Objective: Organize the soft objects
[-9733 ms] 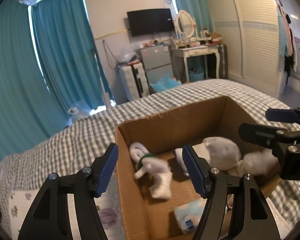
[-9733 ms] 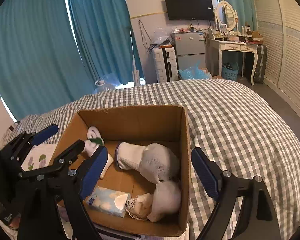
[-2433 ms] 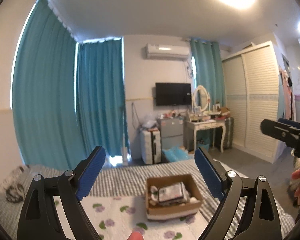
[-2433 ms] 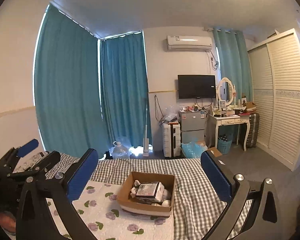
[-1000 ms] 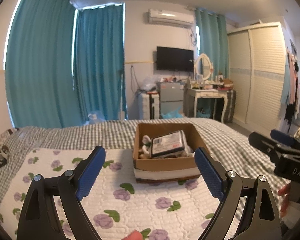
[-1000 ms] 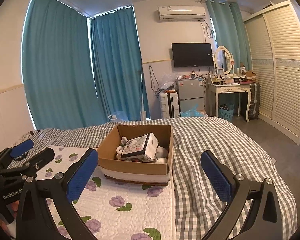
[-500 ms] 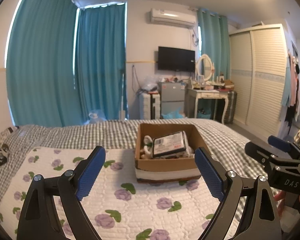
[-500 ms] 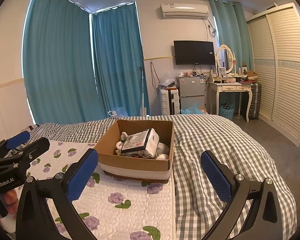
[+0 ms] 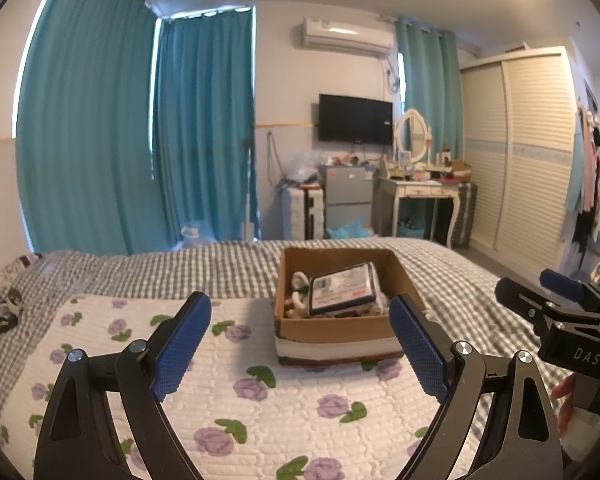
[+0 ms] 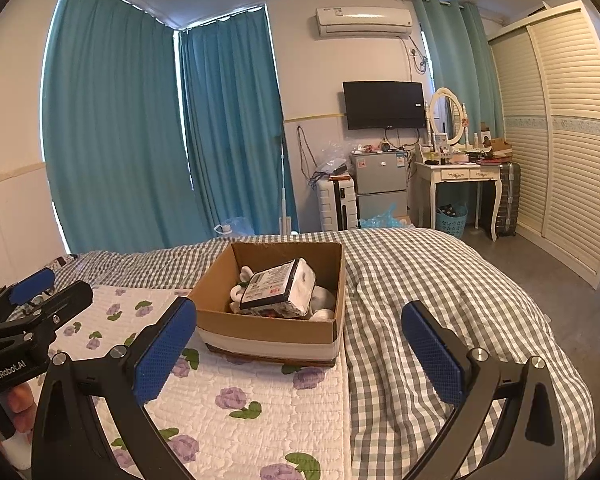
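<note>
Soft objects [image 10: 320,300] fill a cardboard box [image 10: 268,330] on the bed [image 10: 440,280], beyond both tongs. Nearest, the left gripper [image 9: 300,344] and right gripper [image 10: 300,350] gape wide, holding nothing. A wrapped pack [image 10: 278,286] lies atop the pile.

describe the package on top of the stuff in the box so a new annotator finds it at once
On the bed, find the open cardboard box at the floral quilt's edge. The wrapped package lies tilted atop the white soft items inside. Its dark-bordered printed label is the only flat, text-covered surface there.
</note>
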A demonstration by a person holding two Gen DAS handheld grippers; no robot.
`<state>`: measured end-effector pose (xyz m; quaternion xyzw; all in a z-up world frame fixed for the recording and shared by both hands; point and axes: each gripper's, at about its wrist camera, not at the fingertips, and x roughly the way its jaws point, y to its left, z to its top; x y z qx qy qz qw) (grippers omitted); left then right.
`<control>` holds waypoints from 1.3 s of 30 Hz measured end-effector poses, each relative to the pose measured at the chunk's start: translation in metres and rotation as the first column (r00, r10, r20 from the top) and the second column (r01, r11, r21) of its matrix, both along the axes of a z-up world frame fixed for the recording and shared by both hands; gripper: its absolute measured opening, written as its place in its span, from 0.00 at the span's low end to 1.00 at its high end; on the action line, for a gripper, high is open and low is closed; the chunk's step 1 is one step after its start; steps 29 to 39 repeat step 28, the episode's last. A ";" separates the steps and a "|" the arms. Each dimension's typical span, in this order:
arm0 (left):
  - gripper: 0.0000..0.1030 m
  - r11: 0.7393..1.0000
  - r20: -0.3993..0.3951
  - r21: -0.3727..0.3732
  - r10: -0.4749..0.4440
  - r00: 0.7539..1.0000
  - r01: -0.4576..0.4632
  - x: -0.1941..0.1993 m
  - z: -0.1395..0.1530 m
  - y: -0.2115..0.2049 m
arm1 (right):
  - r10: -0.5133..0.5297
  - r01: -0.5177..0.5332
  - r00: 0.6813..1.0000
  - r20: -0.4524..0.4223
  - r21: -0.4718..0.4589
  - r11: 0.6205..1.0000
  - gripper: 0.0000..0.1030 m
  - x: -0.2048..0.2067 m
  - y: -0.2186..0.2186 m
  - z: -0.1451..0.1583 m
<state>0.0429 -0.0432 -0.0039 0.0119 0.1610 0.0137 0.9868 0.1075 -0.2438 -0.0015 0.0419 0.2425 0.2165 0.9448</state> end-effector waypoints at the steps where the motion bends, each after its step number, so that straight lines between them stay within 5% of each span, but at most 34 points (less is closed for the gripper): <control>1: 0.89 1.000 -0.001 -0.001 -0.001 1.000 0.001 0.001 0.000 0.000 | 0.002 -0.002 1.000 -0.001 0.002 1.000 1.00 0.000 0.000 0.000; 39: 0.89 1.000 0.007 0.017 0.022 1.000 -0.022 -0.002 0.000 -0.003 | -0.002 0.002 1.000 -0.006 0.005 1.000 1.00 0.000 0.000 0.001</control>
